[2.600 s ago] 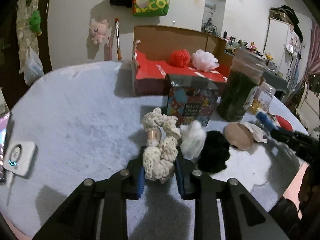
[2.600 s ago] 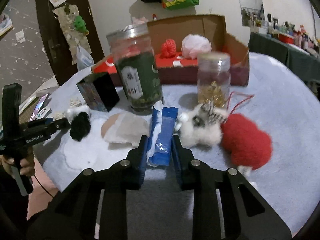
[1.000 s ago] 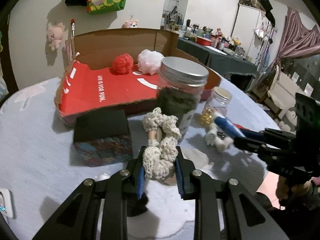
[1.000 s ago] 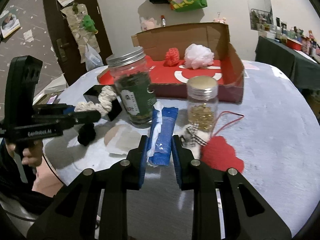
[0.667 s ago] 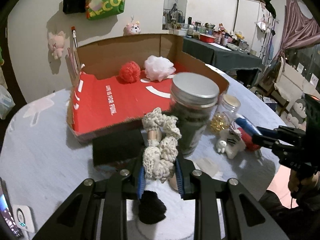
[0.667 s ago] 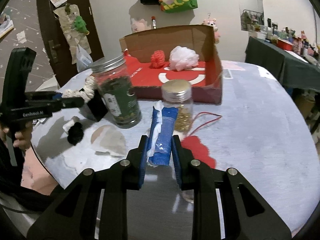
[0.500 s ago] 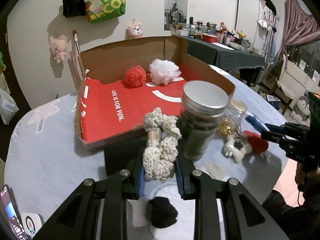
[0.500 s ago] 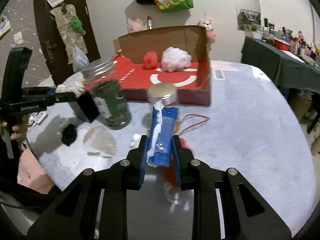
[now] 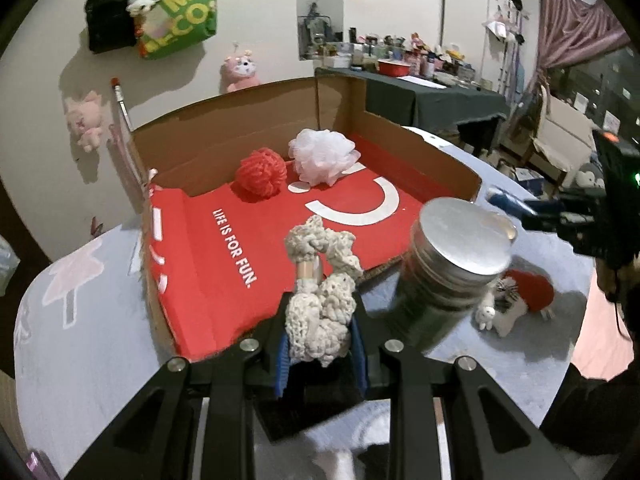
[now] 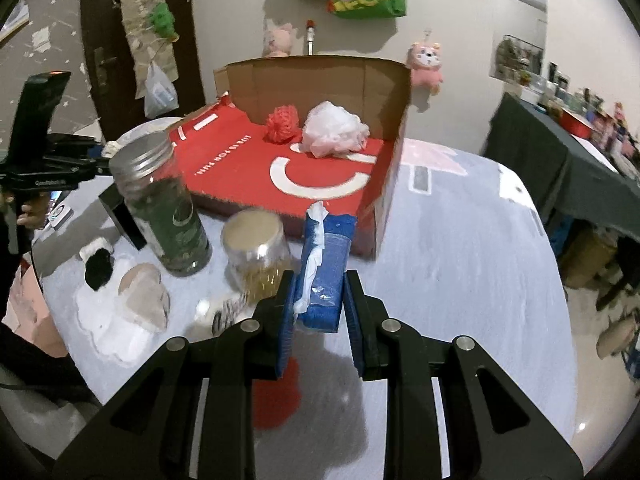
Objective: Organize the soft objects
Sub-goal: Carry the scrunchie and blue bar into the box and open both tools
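My left gripper (image 9: 320, 344) is shut on a cream crocheted scrunchie (image 9: 320, 300), held above the table just short of the near edge of the red-lined cardboard box (image 9: 224, 248). Inside the box, at its back, lie a red yarn ball (image 9: 261, 174) and a pale pink mesh pouf (image 9: 324, 156). My right gripper (image 10: 320, 312) is shut on a blue tissue pack (image 10: 326, 264) with white tissue sticking out, held in front of the box (image 10: 380, 208). The red yarn ball (image 10: 283, 123) and pouf (image 10: 334, 130) show there too.
A tall jar with a metal lid (image 9: 448, 272) and a small jar of gold bits (image 10: 256, 252) stand before the box. A dark square box (image 10: 124, 216), black and white scrunchies (image 10: 98, 266), a beige pad (image 10: 144, 296) and a red-and-white plush (image 9: 520, 296) lie on the fluffy table cover (image 10: 460, 280).
Both grippers rose and moved toward the cardboard box, each still gripping its item; the box now looms larger and the jars sit closer below.
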The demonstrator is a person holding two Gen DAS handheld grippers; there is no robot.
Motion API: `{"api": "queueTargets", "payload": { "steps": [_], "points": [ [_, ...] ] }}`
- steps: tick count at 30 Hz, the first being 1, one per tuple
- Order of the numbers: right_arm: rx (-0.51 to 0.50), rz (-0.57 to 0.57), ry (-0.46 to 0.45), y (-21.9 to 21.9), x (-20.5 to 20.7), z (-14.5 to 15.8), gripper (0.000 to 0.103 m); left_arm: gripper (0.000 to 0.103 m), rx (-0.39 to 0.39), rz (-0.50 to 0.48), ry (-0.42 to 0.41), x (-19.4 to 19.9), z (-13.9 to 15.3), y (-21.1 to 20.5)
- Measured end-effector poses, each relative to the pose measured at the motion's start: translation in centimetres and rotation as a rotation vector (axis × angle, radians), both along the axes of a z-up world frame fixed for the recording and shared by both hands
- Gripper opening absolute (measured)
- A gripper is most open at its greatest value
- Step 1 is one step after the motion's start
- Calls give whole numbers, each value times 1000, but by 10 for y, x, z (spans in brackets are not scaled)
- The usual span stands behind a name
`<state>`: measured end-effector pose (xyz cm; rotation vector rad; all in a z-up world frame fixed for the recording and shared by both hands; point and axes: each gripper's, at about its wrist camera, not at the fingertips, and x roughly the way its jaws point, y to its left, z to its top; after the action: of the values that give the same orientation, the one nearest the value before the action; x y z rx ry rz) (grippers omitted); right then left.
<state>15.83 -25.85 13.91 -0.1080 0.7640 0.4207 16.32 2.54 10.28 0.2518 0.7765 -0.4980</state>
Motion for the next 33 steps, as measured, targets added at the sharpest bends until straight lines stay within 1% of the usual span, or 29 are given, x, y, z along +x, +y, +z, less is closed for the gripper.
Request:
{"api": "queueTargets", "payload": {
  "steps": [4,9,11,13,19,21,25,28,33],
  "points": [
    [-7,63,13,10,26,9,22,27,8,-27,28,24,-1,-2],
    [-20,115,40,26,63,14,22,27,11,-52,57,52,0,-6],
    [-24,133,65,36,81,15,22,27,21,-60,64,64,0,-10],
    [-37,140,101,46,101,11,22,27,26,-63,88,78,-2,-14],
    [-124,82,227,73,154,-14,22,27,93,-22,147,117,-18,-24],
    [-146,61,262,77,167,-22,22,27,121,4,173,131,-25,-25],
    [-203,18,327,87,193,-38,22,27,151,43,223,154,-40,-23],
    [-222,-1,361,90,205,-46,22,27,169,54,234,164,-46,-22],
    [-240,-28,391,91,217,-54,22,27,193,81,247,178,-55,-17]
  ]
}}
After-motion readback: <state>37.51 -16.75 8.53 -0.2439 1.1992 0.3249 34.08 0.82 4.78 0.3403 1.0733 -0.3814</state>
